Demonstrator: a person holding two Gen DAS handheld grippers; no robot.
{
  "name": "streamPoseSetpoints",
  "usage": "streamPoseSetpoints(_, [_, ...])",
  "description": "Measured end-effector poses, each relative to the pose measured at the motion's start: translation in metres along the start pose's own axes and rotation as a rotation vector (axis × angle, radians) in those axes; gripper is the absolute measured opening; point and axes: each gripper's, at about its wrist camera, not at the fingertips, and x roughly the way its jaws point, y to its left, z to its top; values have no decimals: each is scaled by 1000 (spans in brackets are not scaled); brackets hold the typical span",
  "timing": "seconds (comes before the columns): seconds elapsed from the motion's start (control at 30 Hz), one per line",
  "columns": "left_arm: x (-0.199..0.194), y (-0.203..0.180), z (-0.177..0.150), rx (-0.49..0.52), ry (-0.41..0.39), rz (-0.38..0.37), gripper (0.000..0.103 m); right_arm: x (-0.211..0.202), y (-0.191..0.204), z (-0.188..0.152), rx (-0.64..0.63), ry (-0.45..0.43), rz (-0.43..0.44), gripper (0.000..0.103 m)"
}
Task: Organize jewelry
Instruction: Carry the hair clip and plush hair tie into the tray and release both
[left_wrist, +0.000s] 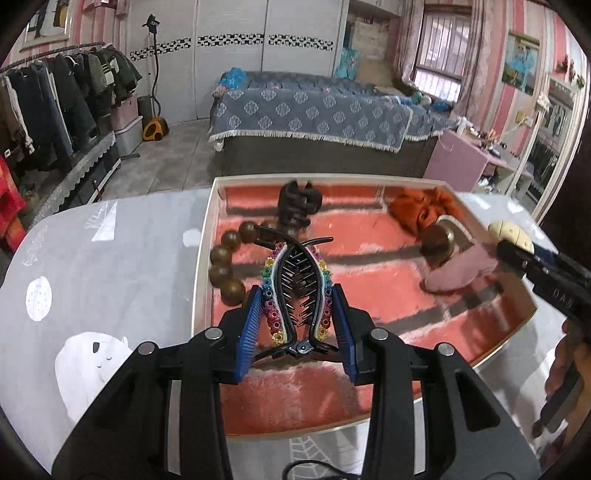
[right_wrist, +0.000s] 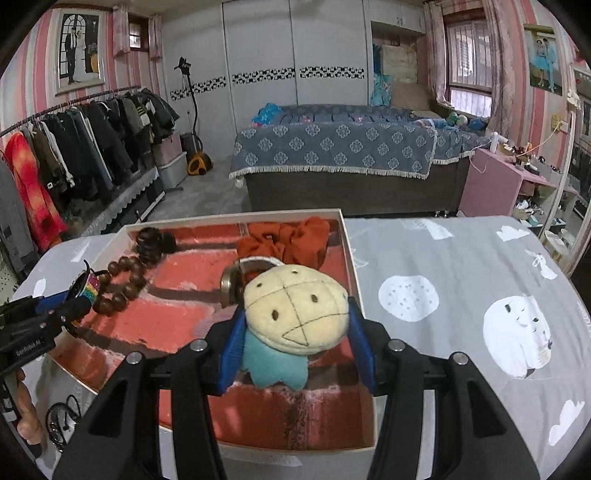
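A shallow tray (left_wrist: 205, 258) lined in red plush lies on the table. My left gripper (left_wrist: 297, 291) hovers over its near left part, shut on a black banana hair clip (left_wrist: 273, 306) edged with rainbow beads. My right gripper (right_wrist: 295, 310) is shut on a cream-headed plush charm (right_wrist: 295, 314) with a teal body, over the tray's near right part. In the tray lie a brown wooden bead bracelet (left_wrist: 221, 273), a dark claw clip (left_wrist: 297, 203), an orange scrunchie (left_wrist: 424, 210) and a brassy round piece (left_wrist: 437, 240). The plush hides what lies behind it in the right wrist view.
The table wears a grey cloth (right_wrist: 461, 258) with white cartoon prints, bare to the right of the tray (right_wrist: 236, 220). A black cable (right_wrist: 62, 417) lies at the near left edge. A bed (right_wrist: 332, 147) and a clothes rack (right_wrist: 74, 147) stand beyond the table.
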Motion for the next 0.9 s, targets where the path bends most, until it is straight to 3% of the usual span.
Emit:
streamPoseSetpoints(0.63, [16, -2, -5, 36, 34, 43, 38, 11, 6, -10, -40, 37, -25, 52])
streamPoseSetpoints(0.9, [16, 1, -4, 30, 31, 62, 47, 11, 5, -8, -43, 42, -10, 58])
